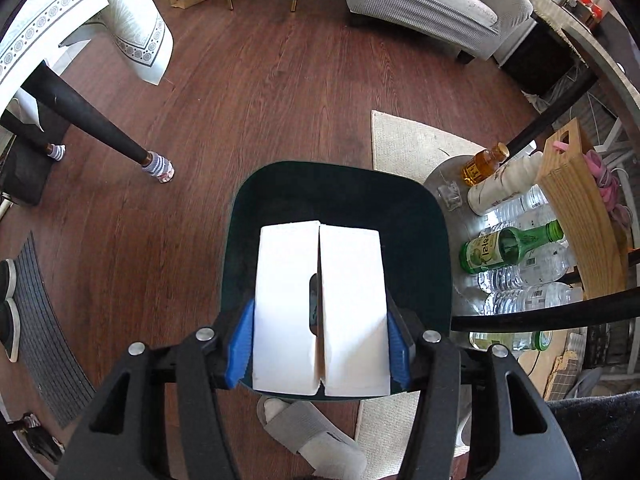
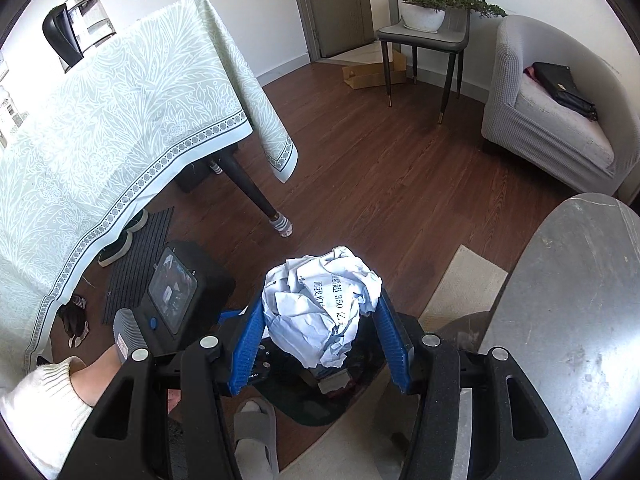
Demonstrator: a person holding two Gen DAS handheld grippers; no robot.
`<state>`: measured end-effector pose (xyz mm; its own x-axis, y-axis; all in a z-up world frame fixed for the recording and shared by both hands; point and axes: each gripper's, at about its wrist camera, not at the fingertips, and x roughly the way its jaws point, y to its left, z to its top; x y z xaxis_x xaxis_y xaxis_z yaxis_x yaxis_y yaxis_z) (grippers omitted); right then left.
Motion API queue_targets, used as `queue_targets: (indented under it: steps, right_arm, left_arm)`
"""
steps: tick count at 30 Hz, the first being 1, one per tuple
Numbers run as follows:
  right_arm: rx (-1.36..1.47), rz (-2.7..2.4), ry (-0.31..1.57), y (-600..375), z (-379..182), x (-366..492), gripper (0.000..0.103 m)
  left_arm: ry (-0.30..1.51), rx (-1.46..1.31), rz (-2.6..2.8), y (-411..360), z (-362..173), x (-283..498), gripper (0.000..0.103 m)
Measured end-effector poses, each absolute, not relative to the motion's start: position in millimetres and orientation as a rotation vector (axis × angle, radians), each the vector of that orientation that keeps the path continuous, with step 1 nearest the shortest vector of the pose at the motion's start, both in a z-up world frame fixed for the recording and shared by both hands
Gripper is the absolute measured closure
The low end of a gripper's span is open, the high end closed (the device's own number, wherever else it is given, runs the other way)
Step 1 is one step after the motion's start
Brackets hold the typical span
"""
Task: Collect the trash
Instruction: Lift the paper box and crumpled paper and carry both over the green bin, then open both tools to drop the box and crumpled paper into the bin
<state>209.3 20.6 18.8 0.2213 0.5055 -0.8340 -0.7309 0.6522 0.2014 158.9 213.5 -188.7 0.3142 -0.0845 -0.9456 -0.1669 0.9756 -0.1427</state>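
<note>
Your left gripper [image 1: 320,344] holds one white box [image 1: 320,308] over one dark bin [image 1: 416,216], and your right gripper [image 2: 320,340] squeezes one crumpled paper ball [image 2: 320,304].

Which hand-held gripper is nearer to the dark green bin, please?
Left. The left hand-held gripper holds a white box directly over the dark green bin; the right hand-held gripper, clutching crumpled paper, sits higher, the bin below it.

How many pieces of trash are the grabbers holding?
2. A white box is between the left gripper's fingers, above the dark bin. A crumpled paper ball is in the right gripper.
</note>
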Motion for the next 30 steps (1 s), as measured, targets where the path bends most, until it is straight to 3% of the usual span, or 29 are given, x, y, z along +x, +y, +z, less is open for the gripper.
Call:
queue_targets:
  steps: [4, 12, 18, 30]
  right_arm:
    - [-0.276, 0.856, 1.058, 35.6, 6.2, 209.7, 0.048]
    - [-0.322, 0.827, 1.132, 57.7, -30.0, 213.1, 0.048]
    - [-0.373, 0.811, 1.203, 72.0, -67.2, 210.8, 0.048]
    - [-0.478, 0.793, 1.288, 88.6, -115.3, 200.0, 0.048]
  left_arm:
    - [1.245, -0.238, 0.063, 225.3, -188.7, 153.5, 0.036]
    - [1.213, -0.268, 0.087, 252.1, -181.8, 141.5, 0.036]
    - [1.146, -0.251, 0.103, 266.8, -166.7, 131.2, 0.043]
    - [0.946, -0.249, 0.113, 273.1, -100.6, 116.0, 0.069]
